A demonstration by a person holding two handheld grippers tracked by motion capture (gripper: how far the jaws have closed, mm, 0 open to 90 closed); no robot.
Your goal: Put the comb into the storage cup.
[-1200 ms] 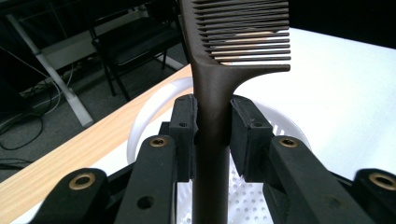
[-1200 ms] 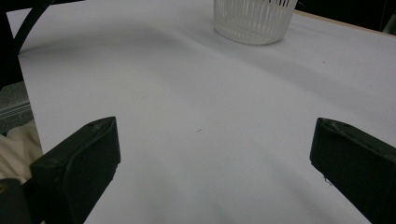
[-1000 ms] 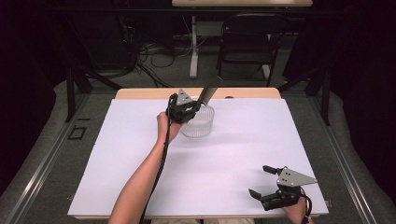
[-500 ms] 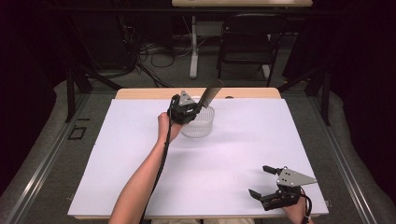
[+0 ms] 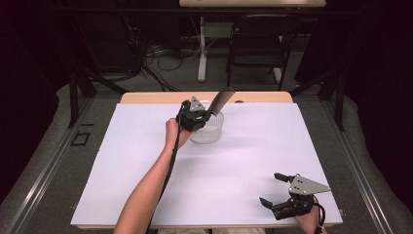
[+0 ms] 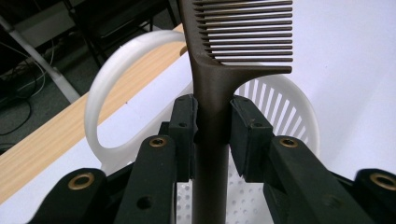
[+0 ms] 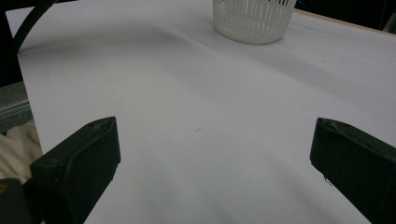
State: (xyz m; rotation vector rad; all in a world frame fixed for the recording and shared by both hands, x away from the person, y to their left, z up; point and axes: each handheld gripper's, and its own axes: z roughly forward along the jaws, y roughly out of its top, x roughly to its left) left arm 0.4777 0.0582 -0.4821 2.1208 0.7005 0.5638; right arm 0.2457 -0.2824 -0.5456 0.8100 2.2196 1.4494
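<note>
The left gripper (image 5: 196, 117) has its jaws clamped on the handle of a dark comb (image 6: 219, 84), held over the white slatted basket (image 5: 208, 135) near the table's far edge. The comb's long axis slants up and away toward the far right, teeth end highest; its lower tip is probably inside the basket. The right gripper (image 5: 273, 190) rests near the front edge, jaws wide apart and empty.

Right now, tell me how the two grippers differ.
The left gripper is shut on a brown comb; the right gripper is open and holds nothing. The left is at the white basket near the table's far edge; the right is at the near right corner, apart from the basket. Both are black with a grey three-cornered plate on top.
</note>
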